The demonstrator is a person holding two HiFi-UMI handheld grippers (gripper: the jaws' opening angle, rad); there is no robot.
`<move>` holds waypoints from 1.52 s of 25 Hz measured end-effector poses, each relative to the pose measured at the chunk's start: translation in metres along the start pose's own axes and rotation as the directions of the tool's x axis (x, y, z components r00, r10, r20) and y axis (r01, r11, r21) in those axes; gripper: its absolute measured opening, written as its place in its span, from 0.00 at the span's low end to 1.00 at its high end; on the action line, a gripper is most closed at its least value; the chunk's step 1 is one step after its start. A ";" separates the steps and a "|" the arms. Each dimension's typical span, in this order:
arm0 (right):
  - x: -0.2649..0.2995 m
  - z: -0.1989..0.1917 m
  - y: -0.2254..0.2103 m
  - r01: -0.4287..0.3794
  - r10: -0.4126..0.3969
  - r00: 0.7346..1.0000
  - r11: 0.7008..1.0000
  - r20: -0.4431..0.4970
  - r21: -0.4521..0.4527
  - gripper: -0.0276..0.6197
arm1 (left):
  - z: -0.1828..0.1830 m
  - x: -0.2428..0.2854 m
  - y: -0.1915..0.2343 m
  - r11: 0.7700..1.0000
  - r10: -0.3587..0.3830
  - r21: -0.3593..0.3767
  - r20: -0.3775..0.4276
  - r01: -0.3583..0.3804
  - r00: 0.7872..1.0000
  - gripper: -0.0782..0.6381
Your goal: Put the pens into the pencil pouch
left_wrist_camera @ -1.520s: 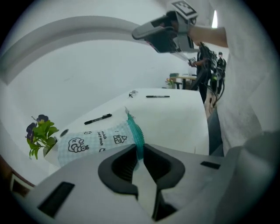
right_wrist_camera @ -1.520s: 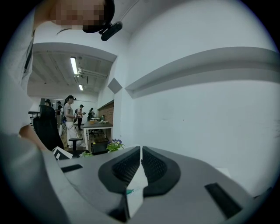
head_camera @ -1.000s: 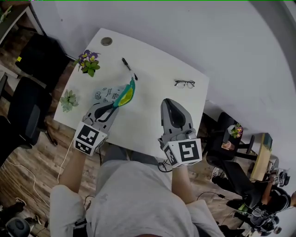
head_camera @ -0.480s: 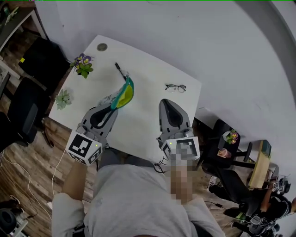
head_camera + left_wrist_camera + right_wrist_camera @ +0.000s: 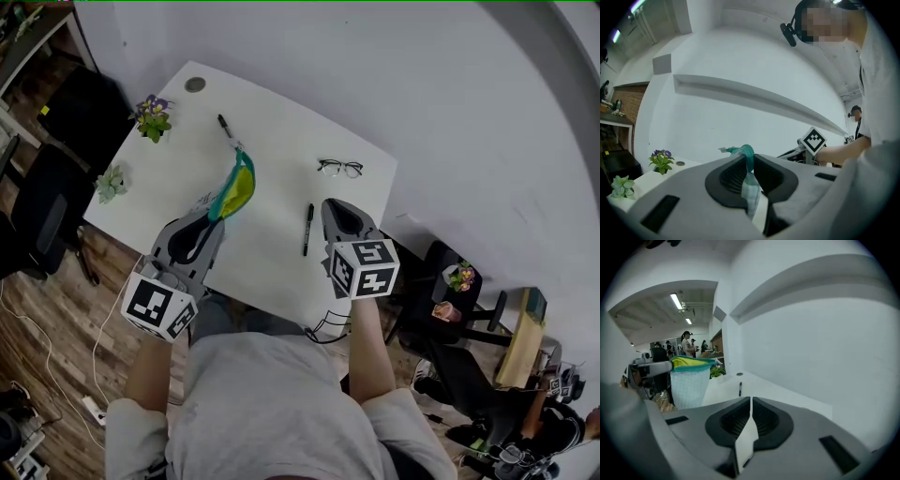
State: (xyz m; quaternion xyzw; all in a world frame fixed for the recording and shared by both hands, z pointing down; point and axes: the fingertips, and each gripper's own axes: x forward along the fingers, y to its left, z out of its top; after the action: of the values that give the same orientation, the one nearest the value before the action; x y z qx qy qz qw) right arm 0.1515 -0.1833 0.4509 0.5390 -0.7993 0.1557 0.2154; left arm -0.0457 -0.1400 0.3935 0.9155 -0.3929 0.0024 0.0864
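A teal and yellow pencil pouch (image 5: 234, 187) hangs lifted above the white table (image 5: 281, 131), and my left gripper (image 5: 215, 214) is shut on its lower end. In the left gripper view the pouch's mesh fabric (image 5: 751, 190) is pinched between the jaws of the left gripper (image 5: 747, 158). One black pen (image 5: 307, 228) lies on the table just left of my right gripper (image 5: 339, 205). A second black pen (image 5: 225, 127) lies farther back. The right gripper (image 5: 751, 400) is shut and holds nothing. From its view the pouch (image 5: 689, 383) hangs to the left and the far pen (image 5: 739, 389) lies ahead.
A pair of glasses (image 5: 339, 168) lies at the table's back right. Two small potted plants (image 5: 150, 114) (image 5: 111, 181) stand along the left edge, and a round grommet (image 5: 194, 84) sits in the far corner. Black chairs (image 5: 37, 216) stand to the left of the table.
My left gripper has raised the pouch off the table. My right gripper has dropped and drawn back toward the near edge, and a black pen now shows beside it.
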 end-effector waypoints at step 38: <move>0.119 -0.170 -0.050 0.107 0.018 0.826 0.977 -0.563 0.187 0.16 | -0.021 -0.008 0.011 0.991 0.129 -0.028 -0.037 -0.130 0.991 0.20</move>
State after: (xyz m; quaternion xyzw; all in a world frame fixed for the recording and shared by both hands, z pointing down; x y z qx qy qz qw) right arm 0.1888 -0.2148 0.6583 0.5076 -0.6668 0.3857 0.3859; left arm -0.0583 -0.1386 0.4152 0.8864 -0.4501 0.0179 0.1068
